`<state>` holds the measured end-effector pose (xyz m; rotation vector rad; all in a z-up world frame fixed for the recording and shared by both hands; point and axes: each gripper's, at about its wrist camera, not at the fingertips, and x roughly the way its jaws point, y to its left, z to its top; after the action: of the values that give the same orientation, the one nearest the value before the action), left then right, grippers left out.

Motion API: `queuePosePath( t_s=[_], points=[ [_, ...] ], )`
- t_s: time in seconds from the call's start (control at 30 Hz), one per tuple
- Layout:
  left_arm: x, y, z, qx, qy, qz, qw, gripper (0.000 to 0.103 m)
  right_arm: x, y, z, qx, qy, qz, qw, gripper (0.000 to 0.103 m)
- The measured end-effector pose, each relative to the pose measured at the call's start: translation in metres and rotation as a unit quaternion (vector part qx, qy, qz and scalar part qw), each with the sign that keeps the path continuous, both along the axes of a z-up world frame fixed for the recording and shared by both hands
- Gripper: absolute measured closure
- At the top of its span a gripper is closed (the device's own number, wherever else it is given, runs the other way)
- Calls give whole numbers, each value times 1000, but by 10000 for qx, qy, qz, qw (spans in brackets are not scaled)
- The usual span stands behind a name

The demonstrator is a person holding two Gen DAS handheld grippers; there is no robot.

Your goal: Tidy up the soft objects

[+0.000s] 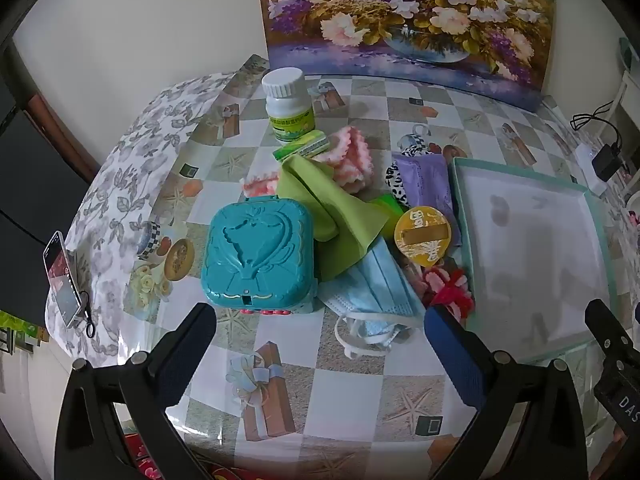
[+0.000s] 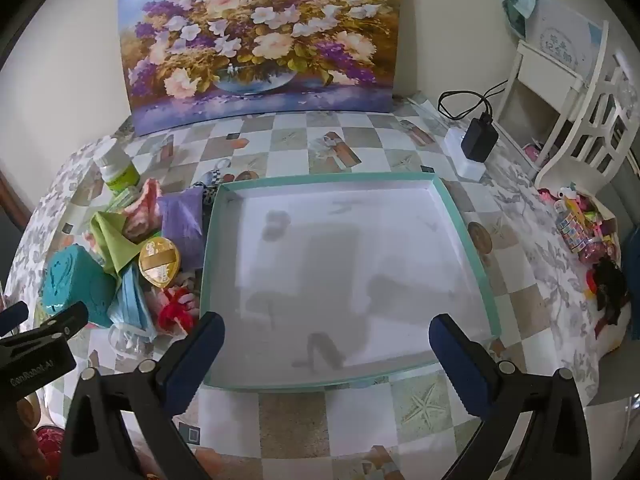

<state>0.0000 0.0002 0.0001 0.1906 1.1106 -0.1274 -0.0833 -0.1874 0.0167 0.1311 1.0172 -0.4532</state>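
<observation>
A pile of small items lies left of a shallow teal-rimmed white tray (image 1: 456,184) (image 2: 212,240). In the pile: a green cloth (image 1: 332,208) (image 2: 110,236), a blue face mask (image 1: 372,284) (image 2: 134,300), a pink knitted piece (image 1: 352,160) (image 2: 142,208), a purple cloth (image 1: 424,184) (image 2: 182,220), a red yarn piece (image 1: 450,290) (image 2: 174,308). A teal plastic case (image 1: 258,252) (image 2: 74,280) and a yellow round tin (image 1: 422,234) (image 2: 160,262) lie among them. My left gripper (image 1: 320,324) hangs open just before the mask. My right gripper (image 2: 326,328) is open over the tray's near part. Nothing lies in the tray.
A white pill bottle (image 1: 288,104) (image 2: 116,168) and a green box (image 1: 302,146) stand behind the pile. A flower painting (image 2: 264,40) leans on the wall. A black charger (image 2: 478,138) sits at the back right. A phone (image 1: 62,280) lies at the table's left edge. Toys (image 2: 584,232) crowd the right edge.
</observation>
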Motion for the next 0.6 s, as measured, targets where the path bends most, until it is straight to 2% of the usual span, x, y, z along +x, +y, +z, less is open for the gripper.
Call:
queuePosePath(
  t_s=[0.6],
  points=[
    [0,-1,-2,50,16,38,10000,0,1,1,-4,123,29,-35,9999,0]
  ],
)
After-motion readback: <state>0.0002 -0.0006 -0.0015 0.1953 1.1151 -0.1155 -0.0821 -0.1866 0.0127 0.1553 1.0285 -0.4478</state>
